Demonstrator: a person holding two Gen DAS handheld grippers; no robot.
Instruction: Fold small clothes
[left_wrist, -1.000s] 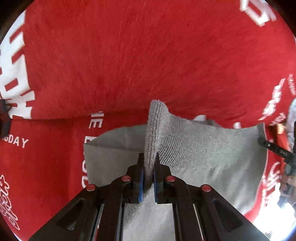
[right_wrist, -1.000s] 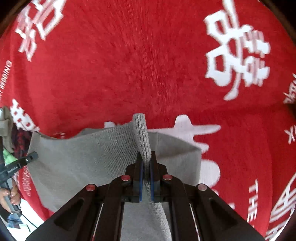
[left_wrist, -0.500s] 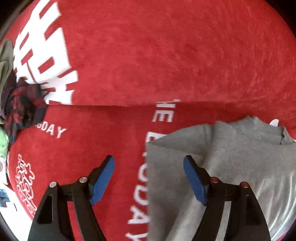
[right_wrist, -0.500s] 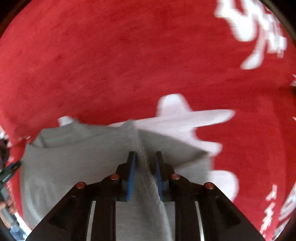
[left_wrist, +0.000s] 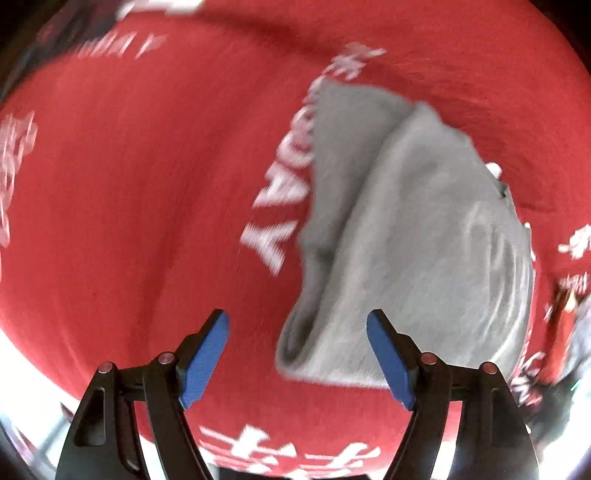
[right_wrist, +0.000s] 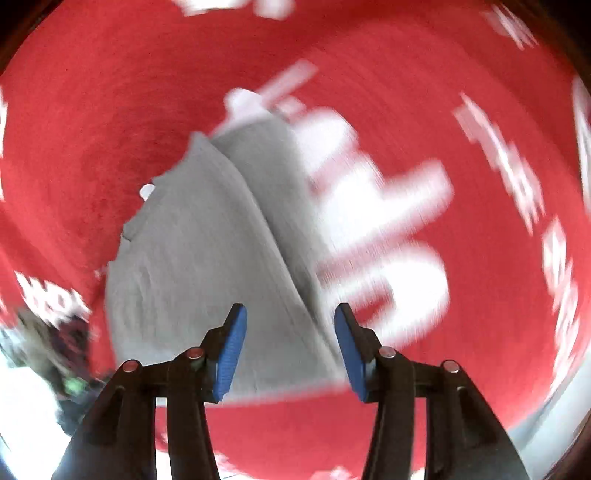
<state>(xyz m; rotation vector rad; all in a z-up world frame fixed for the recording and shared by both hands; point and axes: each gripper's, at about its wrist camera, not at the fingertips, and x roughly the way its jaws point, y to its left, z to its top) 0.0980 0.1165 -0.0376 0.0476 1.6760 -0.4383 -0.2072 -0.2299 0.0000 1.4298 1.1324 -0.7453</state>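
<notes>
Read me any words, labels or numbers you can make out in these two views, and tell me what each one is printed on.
"DAY", seen upside down: white letters on the red cloth, beside the grey garment; left wrist view.
"THE": white letters on the red cloth; right wrist view, motion-blurred, probable.
Other white characters on the cloth: too blurred to read.
Garment: no text visible.

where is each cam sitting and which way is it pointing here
Left wrist: sits on the left gripper, looking down along its open blue-padded fingers at the grey garment lying to the right on the red printed cloth.
Right wrist: sits on the right gripper, looking down its open fingers at the grey garment ahead and to the left.
Shared: the same garment and red cloth.
</notes>
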